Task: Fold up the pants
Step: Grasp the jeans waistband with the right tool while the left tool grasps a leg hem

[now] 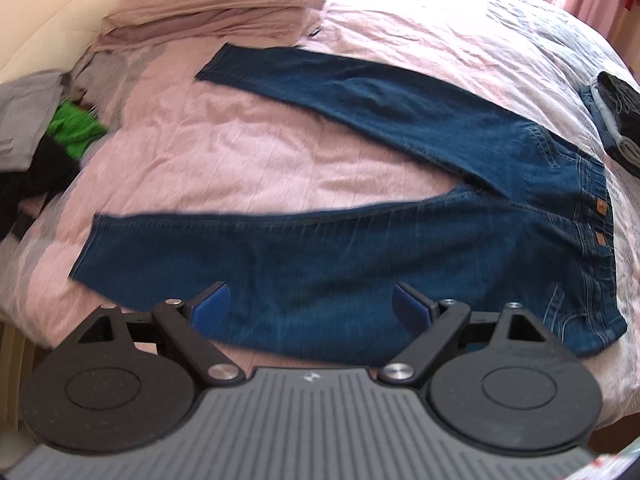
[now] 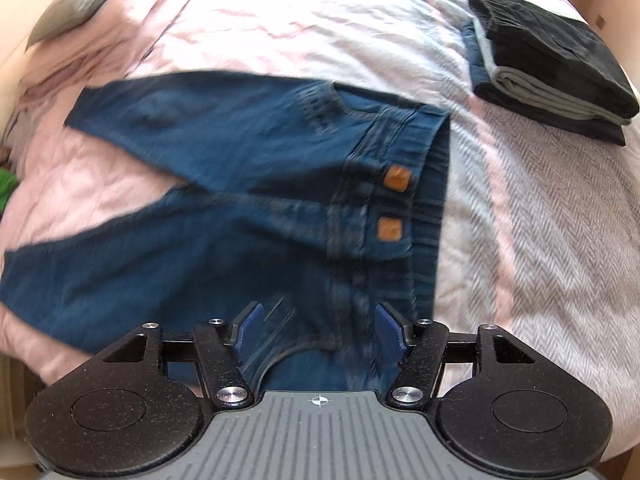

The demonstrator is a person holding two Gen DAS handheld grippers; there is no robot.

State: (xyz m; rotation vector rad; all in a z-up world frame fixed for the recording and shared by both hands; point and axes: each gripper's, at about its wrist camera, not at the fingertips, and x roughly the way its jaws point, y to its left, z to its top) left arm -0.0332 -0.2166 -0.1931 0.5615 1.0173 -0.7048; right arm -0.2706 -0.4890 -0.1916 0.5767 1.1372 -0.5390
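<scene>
Dark blue jeans (image 1: 360, 216) lie flat on a pink bedspread (image 1: 224, 160), legs spread apart toward the left, waistband to the right with two brown leather tags. My left gripper (image 1: 312, 300) hovers open over the near leg, nothing between its blue pads. In the right wrist view the jeans (image 2: 224, 216) fill the middle, with the waistband (image 2: 424, 200) on the right. My right gripper (image 2: 318, 324) is open above the near hip and pocket area, apart from the cloth as far as I can tell.
A stack of folded dark and grey clothes (image 2: 548, 68) sits at the far right of the bed. A heap of loose clothes, grey, black and green (image 1: 60, 132), lies at the left. Folded pink bedding (image 1: 216, 16) and a pillow (image 2: 76, 4) are at the back.
</scene>
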